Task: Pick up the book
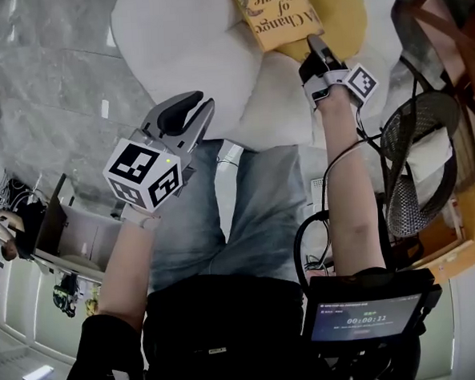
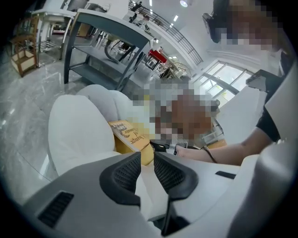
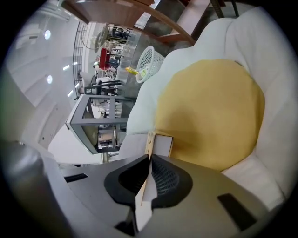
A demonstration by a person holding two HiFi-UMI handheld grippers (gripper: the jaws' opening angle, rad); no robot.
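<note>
Thin yellow book (image 1: 279, 14), edge-on between fingers (image 3: 165, 179)

matt paper book (image 1: 279, 14) on soft cloth cushion (image 3: 209, 111).

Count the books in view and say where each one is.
1. The book is over the yellow cushion of the white chair, its edge clamped by the right hand-held gripper. Others may be hidden outside these views.

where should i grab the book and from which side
Its near edge, from the person's side. The book is thin and broad, lying over the yellow cushion, so only an edge fits between the jaws; the right gripper is shut on it there.
</note>
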